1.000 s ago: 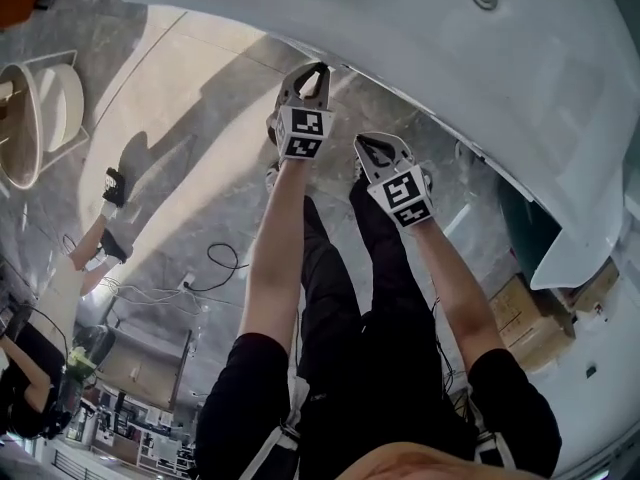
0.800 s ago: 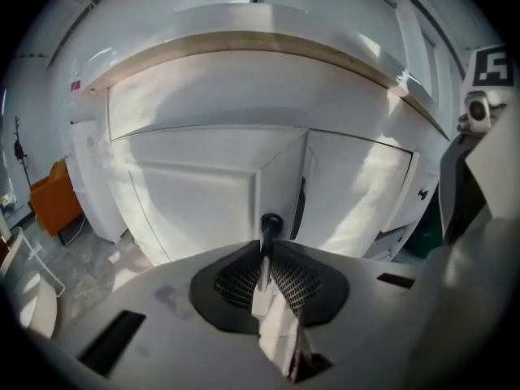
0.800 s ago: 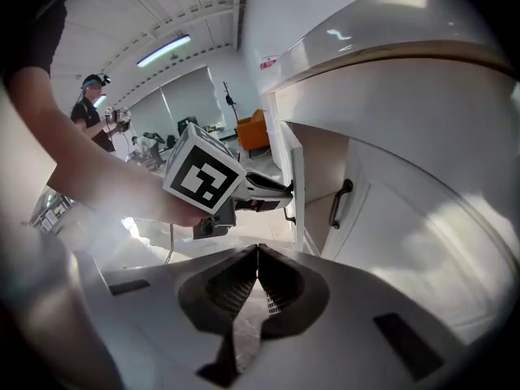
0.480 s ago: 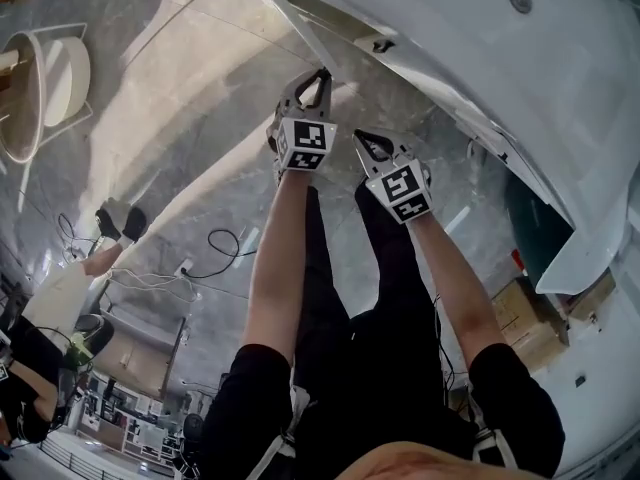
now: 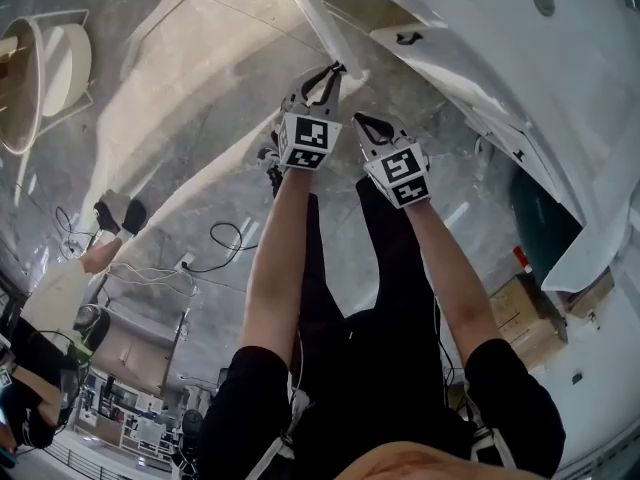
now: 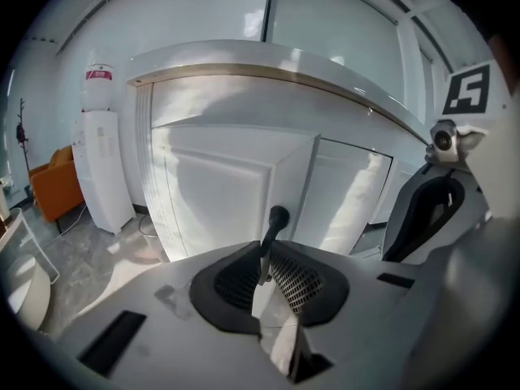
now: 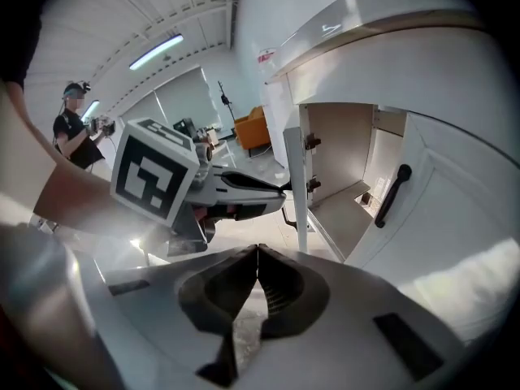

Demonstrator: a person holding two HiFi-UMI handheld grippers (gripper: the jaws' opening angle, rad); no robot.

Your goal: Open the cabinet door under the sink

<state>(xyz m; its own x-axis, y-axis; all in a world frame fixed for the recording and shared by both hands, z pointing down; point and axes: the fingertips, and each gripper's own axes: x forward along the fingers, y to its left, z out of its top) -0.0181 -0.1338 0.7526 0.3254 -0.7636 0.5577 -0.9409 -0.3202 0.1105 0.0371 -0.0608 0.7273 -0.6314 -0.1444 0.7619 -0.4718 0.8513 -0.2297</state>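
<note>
Cabinet door [image 5: 312,10] has swung wider, its handle [image 6: 275,226] clamped between left gripper [image 5: 328,78] fingers; right gripper [image 7: 257,254] fingers together, empty; opening well advanced.

This is a large office-like hall or studio set up with a bathroom fitting. A white sink vanity [image 6: 244,63] stands on a polished grey stone floor [image 5: 180,118]. A water dispenser [image 6: 101,165] is just beside it and an orange armchair [image 6: 53,189] is further along. Tall glass panels [image 6: 341,31] rise behind and strip lights [image 7: 154,53] run overhead. Loose cables [image 5: 225,243] and cardboard boxes [image 5: 525,318] lie about, and another person [image 7: 77,132] wears a headset.
</note>
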